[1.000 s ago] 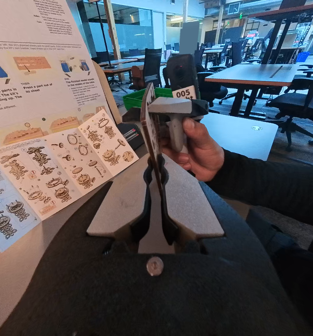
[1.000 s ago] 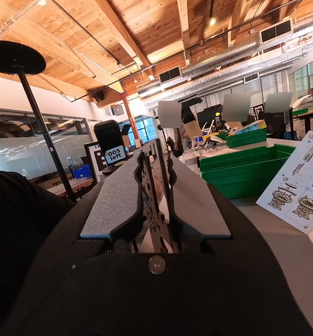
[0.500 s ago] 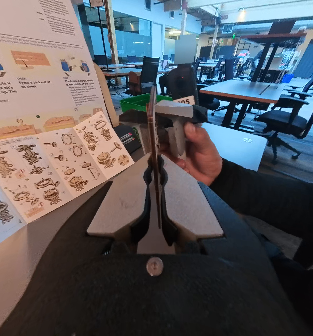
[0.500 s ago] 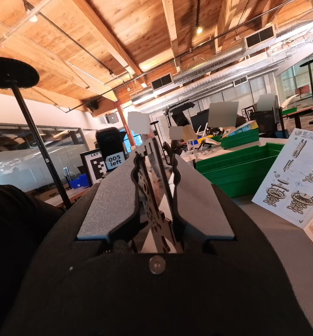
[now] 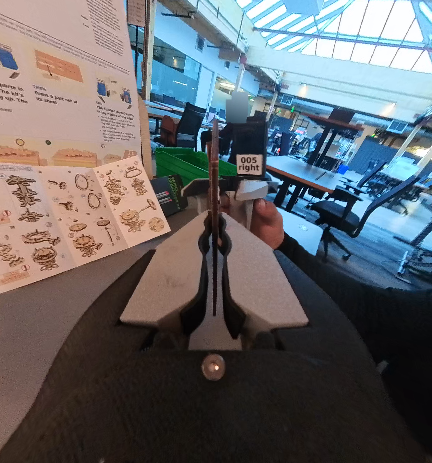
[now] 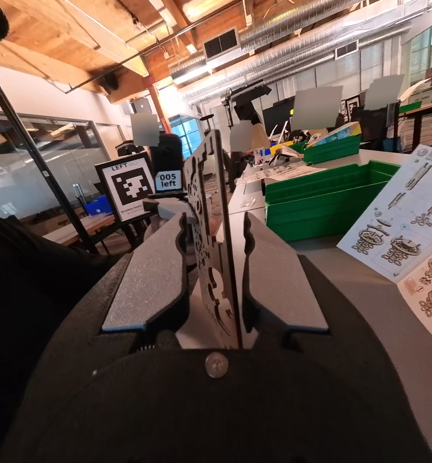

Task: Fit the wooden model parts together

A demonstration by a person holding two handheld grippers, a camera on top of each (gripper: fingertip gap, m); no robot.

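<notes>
Wooden sheet [image 5: 214,225] above grey table [image 5: 34,325]; office

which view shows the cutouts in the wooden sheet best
The right wrist view: the wooden sheet stands at an angle there, so its face and punched-out holes show between the open fingers of the right hand-held gripper. The left wrist view shows the sheet only edge-on, a thin dark line clamped in the left hand-held gripper.
</notes>
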